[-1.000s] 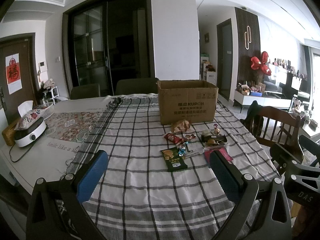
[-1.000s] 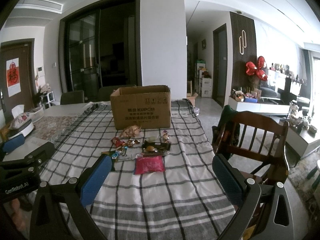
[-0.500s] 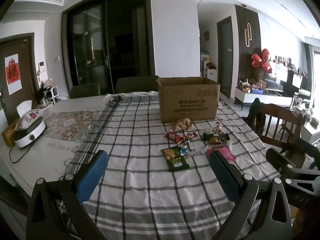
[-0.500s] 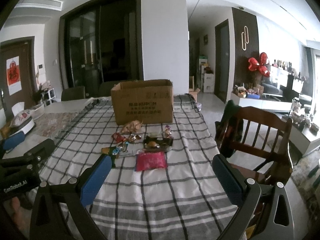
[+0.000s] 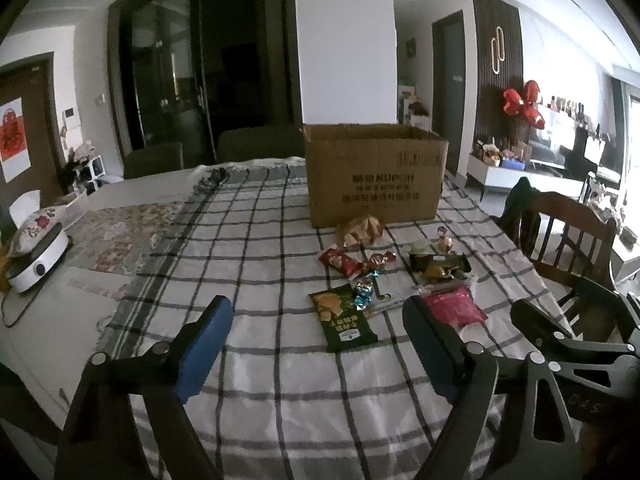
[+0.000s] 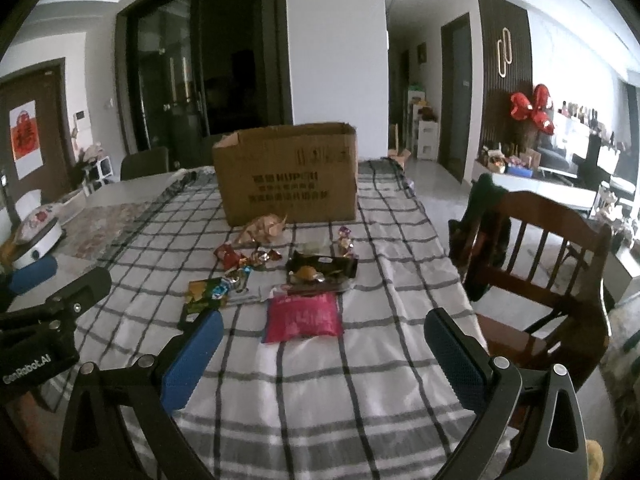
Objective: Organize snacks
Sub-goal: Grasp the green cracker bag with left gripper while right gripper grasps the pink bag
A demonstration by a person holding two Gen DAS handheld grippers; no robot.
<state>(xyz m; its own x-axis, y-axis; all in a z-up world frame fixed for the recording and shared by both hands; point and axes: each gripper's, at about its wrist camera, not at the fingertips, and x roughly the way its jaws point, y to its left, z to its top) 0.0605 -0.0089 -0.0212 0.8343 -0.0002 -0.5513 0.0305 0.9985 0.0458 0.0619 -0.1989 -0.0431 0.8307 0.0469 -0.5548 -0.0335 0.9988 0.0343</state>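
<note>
Both grippers have closed in on the snack pile over the last second; box and packets sit larger and lower in both wrist views than before; nothing on the cloth has shifted, so this reads as approach only, no snack sorted yet.

Left gripper (image 5: 318,330) tongs spread wide, holding nothing; green chip bag (image 5: 343,317) at 12 o'clock just past the tips, likely the first pick. Right gripper (image 6: 323,344) tongs also spread, empty; pink packet (image 6: 303,317) at 12 o'clock between the pads' line of sight, apart from them.

Rest of pile beyond: red packet (image 5: 339,261), dark tray pack (image 6: 322,272), small wrapped candies (image 5: 364,290), tan crinkled bag (image 6: 264,229) touching the front of the cardboard box (image 6: 286,174); box open-topped at 12 o'clock, probable drop target; all on checked tablecloth (image 5: 256,248).

Writing: box reads "KUPOH" or near, blurred, Chinese lines under it unreadable; left gripper body seen in right view at 9 o'clock says "GenRobot.AI"; green bag text too small; red poster on door at 9 o'clock, character blurred.
</note>
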